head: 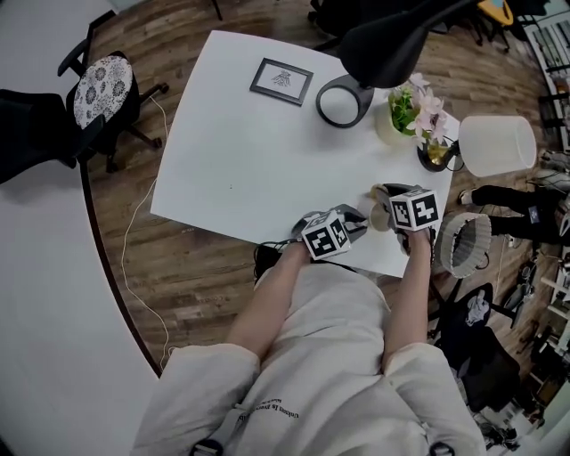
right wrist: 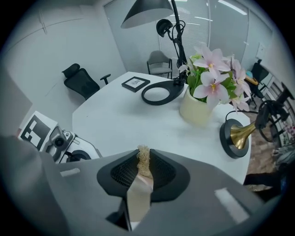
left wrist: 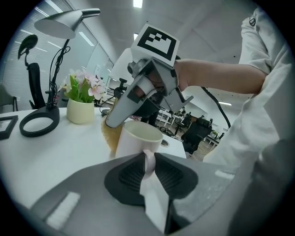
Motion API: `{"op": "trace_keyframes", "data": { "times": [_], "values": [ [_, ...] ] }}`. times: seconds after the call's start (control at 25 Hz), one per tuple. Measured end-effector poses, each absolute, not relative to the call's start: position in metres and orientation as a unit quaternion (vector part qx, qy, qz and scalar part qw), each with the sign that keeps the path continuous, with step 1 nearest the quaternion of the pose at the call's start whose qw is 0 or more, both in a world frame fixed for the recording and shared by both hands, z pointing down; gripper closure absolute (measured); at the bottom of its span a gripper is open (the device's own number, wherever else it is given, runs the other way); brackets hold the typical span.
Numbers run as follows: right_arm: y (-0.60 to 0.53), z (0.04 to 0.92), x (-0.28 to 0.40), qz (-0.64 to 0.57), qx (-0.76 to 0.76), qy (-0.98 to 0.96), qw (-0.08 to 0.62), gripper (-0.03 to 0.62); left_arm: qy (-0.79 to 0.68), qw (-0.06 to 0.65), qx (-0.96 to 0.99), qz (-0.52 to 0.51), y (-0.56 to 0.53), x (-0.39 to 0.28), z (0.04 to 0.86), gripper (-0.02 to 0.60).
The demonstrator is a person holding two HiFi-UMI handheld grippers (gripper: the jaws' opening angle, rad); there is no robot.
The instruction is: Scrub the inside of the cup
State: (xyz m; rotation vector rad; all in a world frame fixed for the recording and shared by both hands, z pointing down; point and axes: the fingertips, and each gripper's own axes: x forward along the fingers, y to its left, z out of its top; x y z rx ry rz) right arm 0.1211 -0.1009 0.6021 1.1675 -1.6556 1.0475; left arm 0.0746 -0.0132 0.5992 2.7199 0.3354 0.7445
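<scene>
— What lies nearest us?
— Our left gripper (left wrist: pixel 148 162) has its ribbed black pads (left wrist: pixel 131 177) clamped on the thin looped handle (left wrist: pixel 149 159) of the cup (left wrist: pixel 137 138). The cup is a smooth cream mug, round and open-topped. It stands by the near edge of the white table (head: pixel 232 151), towards the right corner.
— And our right gripper (right wrist: pixel 144 167)?
— Its jaws are closed on a scrubber (right wrist: pixel 144 159), a coarse, straw-coloured, fibrous pad. In the left gripper view we see that pad just beside the cup's outer wall, on its far side. The grey jaw above it is close to the rim.
— Is it touching the cup?
— We cannot tell, because the cup covers the pad's near edge. In the head view the marker cubes (head: pixel 326 236) hide the cup almost wholly.
— And farther out?
— A matt cream pot (right wrist: pixel 198 108) of pink flowers (right wrist: pixel 212 62) stands near the right edge. Beside it is a shiny brass horn (right wrist: pixel 242 132) on a round black base (right wrist: pixel 227 136). Beyond them we see the black lamp (right wrist: pixel 147 11) with its ring-shaped foot (right wrist: pixel 179 91), and a dark square picture frame (right wrist: pixel 135 83) towards the far edge. The frame's print is too small for us to read, and the lamp's shade is cut off at the top.
</scene>
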Motion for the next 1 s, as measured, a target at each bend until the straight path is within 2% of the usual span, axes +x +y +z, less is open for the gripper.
{"op": "trace_keyframes", "data": {
  "times": [0.6,0.88,1.0],
  "values": [
    [-0.097,0.596,0.087,0.424,0.505,-0.638,0.398,0.503,0.112,0.124,0.954,0.249,-0.016,0.079,0.596,0.517],
    [-0.083,0.594,0.075,0.435,0.533,-0.622,0.375,0.503,0.058,0.110,0.960,0.252,-0.036,0.079,0.598,0.485],
    [-0.080,0.593,0.071,0.436,0.548,-0.615,0.363,0.503,0.038,0.101,0.958,0.267,-0.040,0.074,0.607,0.491]
  ]
}}
